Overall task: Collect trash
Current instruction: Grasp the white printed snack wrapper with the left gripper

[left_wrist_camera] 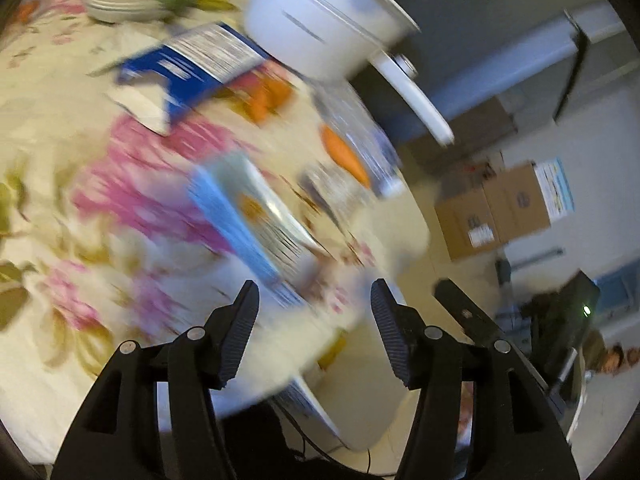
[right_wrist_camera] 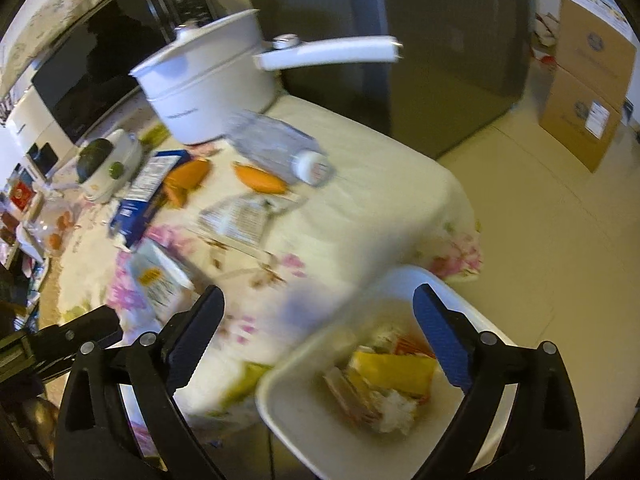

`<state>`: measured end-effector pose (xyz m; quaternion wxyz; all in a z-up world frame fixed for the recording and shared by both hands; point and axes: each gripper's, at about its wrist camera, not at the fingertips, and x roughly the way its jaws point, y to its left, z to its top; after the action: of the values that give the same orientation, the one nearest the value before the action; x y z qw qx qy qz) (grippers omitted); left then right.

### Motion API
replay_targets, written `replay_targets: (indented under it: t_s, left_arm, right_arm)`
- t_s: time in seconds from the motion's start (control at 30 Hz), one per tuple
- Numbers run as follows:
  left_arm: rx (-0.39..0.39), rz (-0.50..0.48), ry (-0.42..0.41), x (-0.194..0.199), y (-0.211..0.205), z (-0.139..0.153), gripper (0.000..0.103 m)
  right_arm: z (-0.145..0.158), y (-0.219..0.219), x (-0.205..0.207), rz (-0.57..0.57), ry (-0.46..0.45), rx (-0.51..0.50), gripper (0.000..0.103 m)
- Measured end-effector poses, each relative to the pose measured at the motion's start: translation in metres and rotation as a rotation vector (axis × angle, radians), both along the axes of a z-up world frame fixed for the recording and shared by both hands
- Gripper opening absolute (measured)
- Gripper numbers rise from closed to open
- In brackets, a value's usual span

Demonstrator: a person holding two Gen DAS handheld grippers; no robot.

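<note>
- My left gripper (left_wrist_camera: 314,300) stands apart, empty, above the table (left_wrist_camera: 60,80).
- My right gripper (right_wrist_camera: 318,308) gapes wide, empty, over the bin (right_wrist_camera: 288,408); contents (right_wrist_camera: 384,384) blurred, probably wrappers.

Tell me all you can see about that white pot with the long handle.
The white pot looks like smooth plastic or enamel, round and deep, with a matching lid and knob on top. A long straight white handle sticks out sideways, with a round dial near its base. Small grey lettering marks its side. It stands upright at the far end of the floral tablecloth, beside a lying clear bottle.
</note>
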<state>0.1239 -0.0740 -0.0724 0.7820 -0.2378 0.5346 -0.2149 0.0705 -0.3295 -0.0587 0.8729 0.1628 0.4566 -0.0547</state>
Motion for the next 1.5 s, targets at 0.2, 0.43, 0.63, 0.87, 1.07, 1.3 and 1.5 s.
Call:
replay_targets:
  t_s: [0.2,0.43,0.63,0.87,1.07,1.3,1.5]
  left_arm:
    - [0.017,0.183,-0.026,0.038,0.066,0.003,0.058]
    - [0.046,0.353,-0.049,0.092,0.128,0.007,0.058]
    - [0.065,0.408,-0.040,0.133,0.147,-0.002,0.058]
    - [0.138,0.413,-0.006,0.165,0.142,-0.018,0.058]
    - [0.184,0.416,0.014,0.185,0.134,-0.029,0.058]
    - [0.238,0.428,0.032,0.200,0.127,-0.042,0.057]
    - [0.256,0.373,0.001,0.205,0.122,-0.046,0.032]
  right_arm:
    - [0.013,0.043,0.032,0.037,-0.034,0.049,0.092]
    - [0.005,0.084,0.053,0.015,-0.037,0.129,0.093]
    - [-0.007,0.098,0.050,-0.015,-0.043,0.066,0.093]
    - [-0.013,0.109,0.053,0.022,-0.040,0.031,0.093]
    - [-0.020,0.108,0.057,0.024,-0.020,0.040,0.093]
    - [-0.023,0.106,0.059,0.024,-0.007,0.046,0.093]
    - [-0.025,0.107,0.059,0.031,0.002,0.045,0.093]
